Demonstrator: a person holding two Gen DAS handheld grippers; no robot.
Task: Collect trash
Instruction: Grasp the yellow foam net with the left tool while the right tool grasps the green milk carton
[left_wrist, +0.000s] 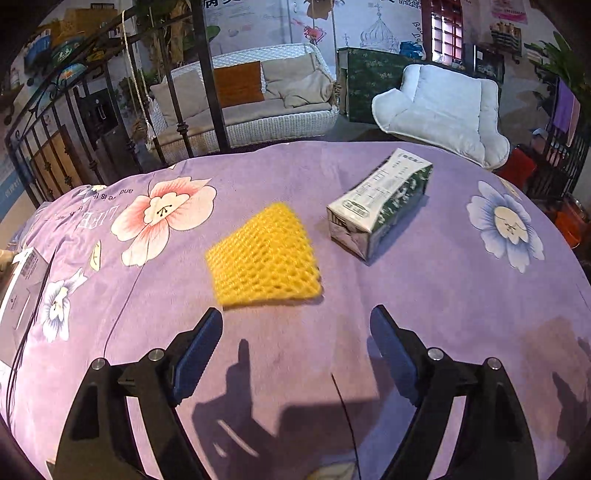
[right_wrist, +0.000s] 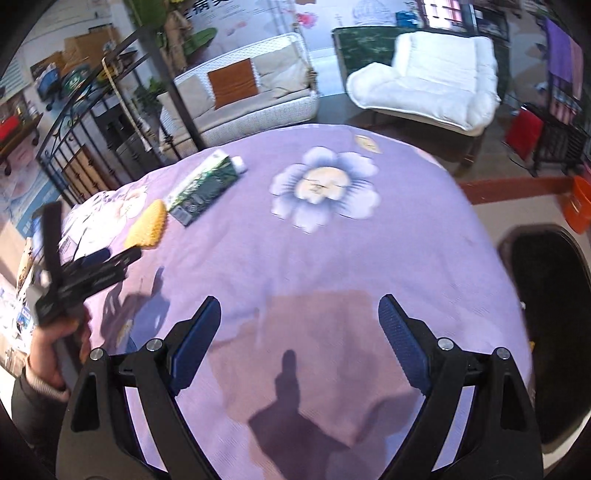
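The left hand-held gripper, wide open and empty, hangs just short of the foam net; beside it lies the carton. The soft net could slide away on the cloth.

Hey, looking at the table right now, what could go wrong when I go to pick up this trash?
1. The yellow foam net lies flat on the soft purple cloth; the open left hand-held gripper may pinch the cloth with it.
2. The milk carton looks crumpled and lies on its side, so it might slip or leak if squeezed.
3. The dark bin opening sits beside the table edge, on the right hand-held gripper's side; a drop could miss.
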